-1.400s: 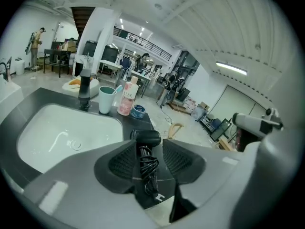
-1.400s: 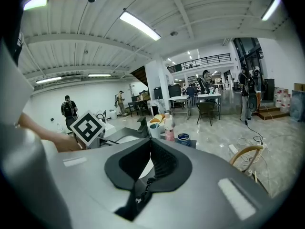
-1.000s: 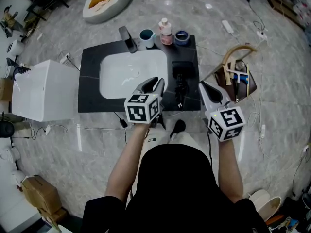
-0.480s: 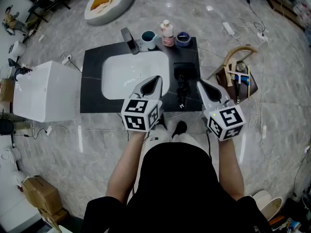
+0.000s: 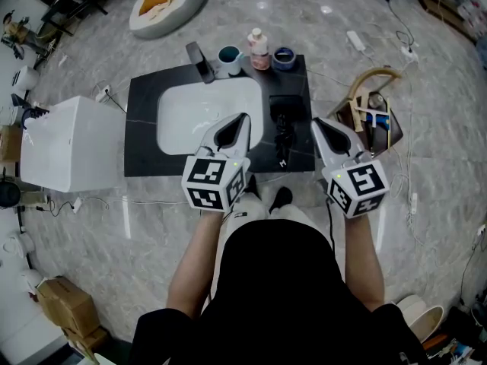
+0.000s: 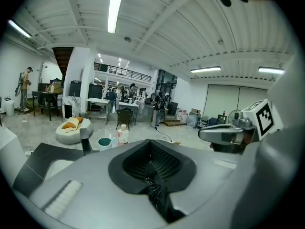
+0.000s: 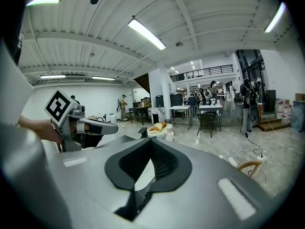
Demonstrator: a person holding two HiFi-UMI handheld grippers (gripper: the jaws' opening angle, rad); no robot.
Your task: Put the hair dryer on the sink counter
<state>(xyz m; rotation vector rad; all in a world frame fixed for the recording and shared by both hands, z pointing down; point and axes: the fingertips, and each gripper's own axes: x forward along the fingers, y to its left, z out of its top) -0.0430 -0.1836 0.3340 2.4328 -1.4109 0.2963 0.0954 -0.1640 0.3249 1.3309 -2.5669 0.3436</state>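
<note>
The black hair dryer (image 5: 282,119) lies on the dark sink counter (image 5: 143,120), just right of the white basin (image 5: 199,111), its cord (image 5: 283,149) coiled toward the front edge. My left gripper (image 5: 240,119) hovers above the basin's right side, shut and empty. In the left gripper view, the left gripper (image 6: 151,144) shows its jaws pressed together, with the dark cord (image 6: 155,194) visible below them. My right gripper (image 5: 316,123) hangs over the counter's right edge beside the dryer; in its own view the right gripper (image 7: 151,144) is shut with nothing held.
A faucet (image 5: 199,61), teal cup (image 5: 229,56), pink bottle (image 5: 259,49) and blue jar (image 5: 284,57) line the counter's back. A white cabinet (image 5: 68,141) stands on the left, a brown bag (image 5: 371,114) on the right. Cables cross the floor.
The left gripper's jaws have come together. Both grippers have drifted slightly forward over the counter. The hair dryer has not moved.
</note>
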